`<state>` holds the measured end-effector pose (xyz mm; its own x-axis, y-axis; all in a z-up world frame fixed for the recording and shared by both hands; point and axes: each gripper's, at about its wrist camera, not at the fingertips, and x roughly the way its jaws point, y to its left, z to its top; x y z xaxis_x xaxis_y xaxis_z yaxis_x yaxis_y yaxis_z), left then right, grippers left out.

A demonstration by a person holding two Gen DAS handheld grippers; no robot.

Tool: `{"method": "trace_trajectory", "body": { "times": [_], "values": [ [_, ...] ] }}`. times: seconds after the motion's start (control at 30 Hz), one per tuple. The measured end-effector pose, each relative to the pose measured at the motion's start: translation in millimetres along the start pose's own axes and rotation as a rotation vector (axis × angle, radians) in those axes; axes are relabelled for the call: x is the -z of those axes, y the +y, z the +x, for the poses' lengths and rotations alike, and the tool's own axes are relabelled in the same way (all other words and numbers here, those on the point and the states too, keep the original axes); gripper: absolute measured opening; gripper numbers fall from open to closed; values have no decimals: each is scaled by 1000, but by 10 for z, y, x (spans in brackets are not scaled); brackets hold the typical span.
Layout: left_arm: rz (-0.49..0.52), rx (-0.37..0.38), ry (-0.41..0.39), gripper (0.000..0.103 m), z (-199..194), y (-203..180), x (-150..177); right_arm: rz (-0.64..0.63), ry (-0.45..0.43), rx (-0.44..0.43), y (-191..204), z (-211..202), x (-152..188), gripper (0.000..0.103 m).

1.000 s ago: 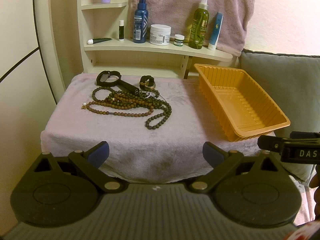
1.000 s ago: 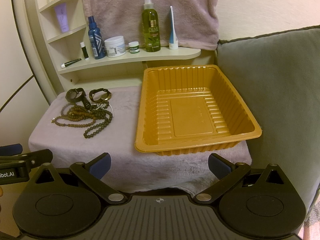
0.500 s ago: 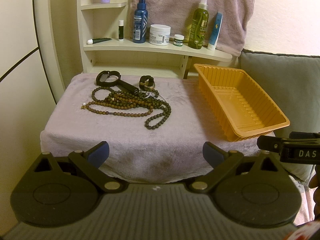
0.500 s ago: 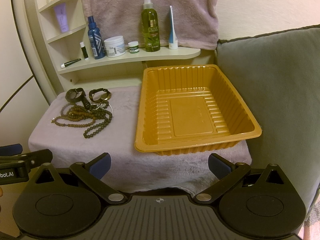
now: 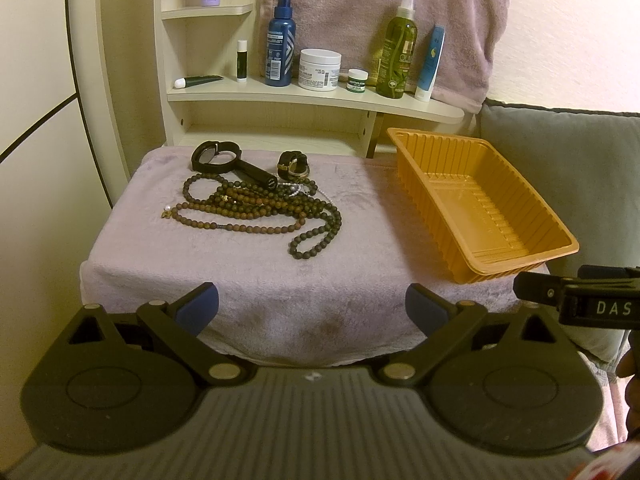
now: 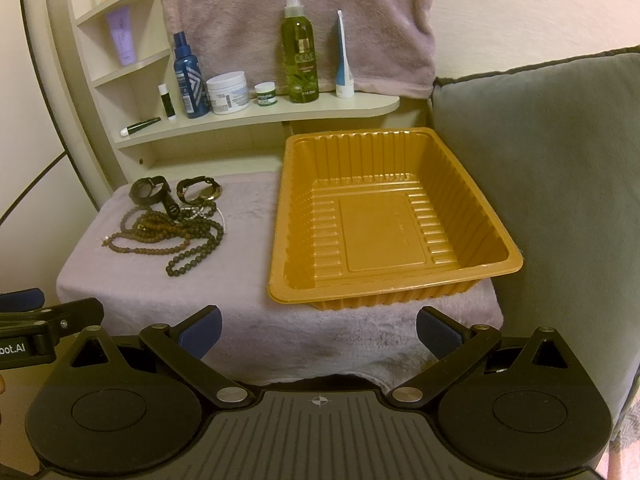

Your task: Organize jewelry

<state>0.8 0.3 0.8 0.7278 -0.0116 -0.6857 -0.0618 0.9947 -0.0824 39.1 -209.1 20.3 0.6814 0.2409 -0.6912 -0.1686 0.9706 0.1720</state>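
A: Brown wooden beads, the bead necklaces, heaped straight ahead of the left gripper, a touch left of its midline, well beyond the blue pads. Jaws spread wide, holding nothing.

B: And from the right gripper? Far ahead and off to the left. Jaws spread there too, empty. Orange tray dead ahead instead, bare inside.

A: Long axis of the heap running crosswise to the left jaws. Two watches just behind the beads, touching them.

B: Probably a left-side reach first, then across rightward to the tray. Tangle likely to drag neighbours along.
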Motion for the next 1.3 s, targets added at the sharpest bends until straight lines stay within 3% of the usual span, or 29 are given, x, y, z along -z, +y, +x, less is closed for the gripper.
{"method": "trace_trajectory", "body": {
  "times": [0.33, 0.87, 0.93, 0.97, 1.07, 1.3],
  "values": [
    [-11, 5, -14, 99, -8, -32, -7, 39, -40, 40, -92, -21, 52, 103],
    [-28, 37, -33, 98, 293, 55, -205, 103, -138, 197, -925, 63, 47, 102],
    [-24, 35, -32, 98, 339, 36, -215, 110, -151, 198, -1026, 90, 40, 92],
    [-22, 37, -31, 98, 365, 22, -224, 112, -154, 194, -1075, 111, 34, 82],
    [-28, 46, -28, 98, 424, 0, -249, 130, -154, 172, -1232, 215, 19, 77],
    [-33, 44, -12, 98, 564, -56, -307, 136, -132, 126, -1499, 494, -73, 51]
  ]
}}
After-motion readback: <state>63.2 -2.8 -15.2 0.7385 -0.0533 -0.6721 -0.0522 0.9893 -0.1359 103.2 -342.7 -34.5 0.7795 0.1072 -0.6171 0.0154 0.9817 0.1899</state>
